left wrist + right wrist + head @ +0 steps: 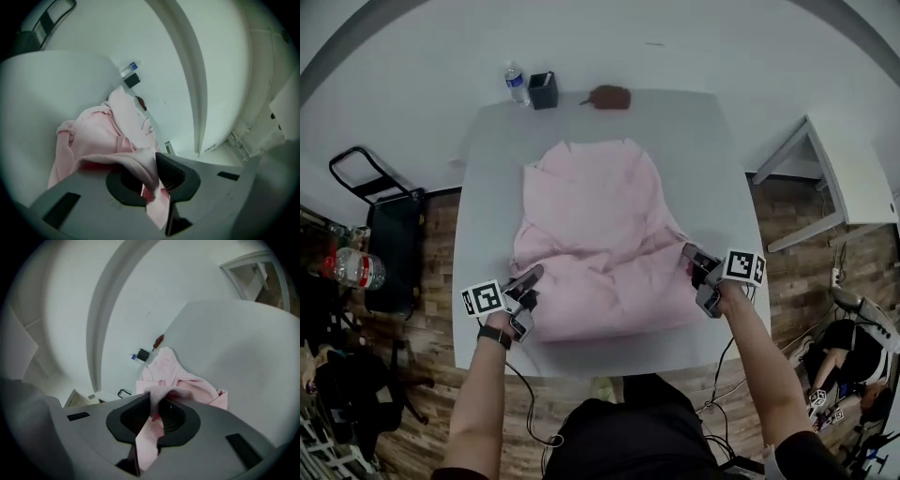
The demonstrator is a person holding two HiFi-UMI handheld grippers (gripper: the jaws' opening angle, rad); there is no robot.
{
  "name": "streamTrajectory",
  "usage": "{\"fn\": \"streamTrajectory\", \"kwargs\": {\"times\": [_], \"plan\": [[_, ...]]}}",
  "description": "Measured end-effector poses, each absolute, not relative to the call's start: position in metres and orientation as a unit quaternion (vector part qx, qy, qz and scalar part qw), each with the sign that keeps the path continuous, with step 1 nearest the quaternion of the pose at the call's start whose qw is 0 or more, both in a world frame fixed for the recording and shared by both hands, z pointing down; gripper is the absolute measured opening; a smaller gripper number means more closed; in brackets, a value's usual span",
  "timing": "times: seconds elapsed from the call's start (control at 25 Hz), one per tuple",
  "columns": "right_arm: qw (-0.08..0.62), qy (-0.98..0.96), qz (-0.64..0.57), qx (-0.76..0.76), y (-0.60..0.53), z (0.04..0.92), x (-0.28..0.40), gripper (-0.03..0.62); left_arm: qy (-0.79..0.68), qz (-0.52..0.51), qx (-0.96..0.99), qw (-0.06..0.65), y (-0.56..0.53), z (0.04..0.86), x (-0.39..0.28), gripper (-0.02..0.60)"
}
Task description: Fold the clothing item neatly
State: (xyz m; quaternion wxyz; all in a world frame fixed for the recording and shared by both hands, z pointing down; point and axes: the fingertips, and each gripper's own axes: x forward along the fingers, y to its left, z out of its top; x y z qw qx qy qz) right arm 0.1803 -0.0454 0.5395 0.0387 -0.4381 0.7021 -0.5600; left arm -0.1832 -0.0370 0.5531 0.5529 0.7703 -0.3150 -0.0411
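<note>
A pale pink garment lies spread over the middle of a grey table, its near edge hanging toward me. My left gripper is shut on the garment's near left edge; pink cloth is pinched between its dark jaws. My right gripper is shut on the near right edge, with a fold of the same cloth clamped between its jaws. Both grippers hold the fabric lifted just above the table, and the rest of the garment stretches away toward the far side.
At the table's far edge stand a water bottle, a small black box and a brown pouch. A black cart sits left of the table, a white desk to the right. Wooden floor surrounds it.
</note>
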Motion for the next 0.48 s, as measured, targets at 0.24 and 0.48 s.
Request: {"fn": "streamTrajectory", "kwargs": {"times": [0.24, 0.48], "plan": [[0.028, 0.667, -0.609, -0.428, -0.052, 0.567, 0.183, 0.172, -0.35, 0.017, 0.782, 0.515, -0.067, 0.569, -0.171, 0.181], [0.104, 0.652, -0.59, -0.465, -0.057, 0.539, 0.184, 0.176, -0.392, 0.009, 0.793, 0.465, -0.079, 0.549, -0.169, 0.184]]}}
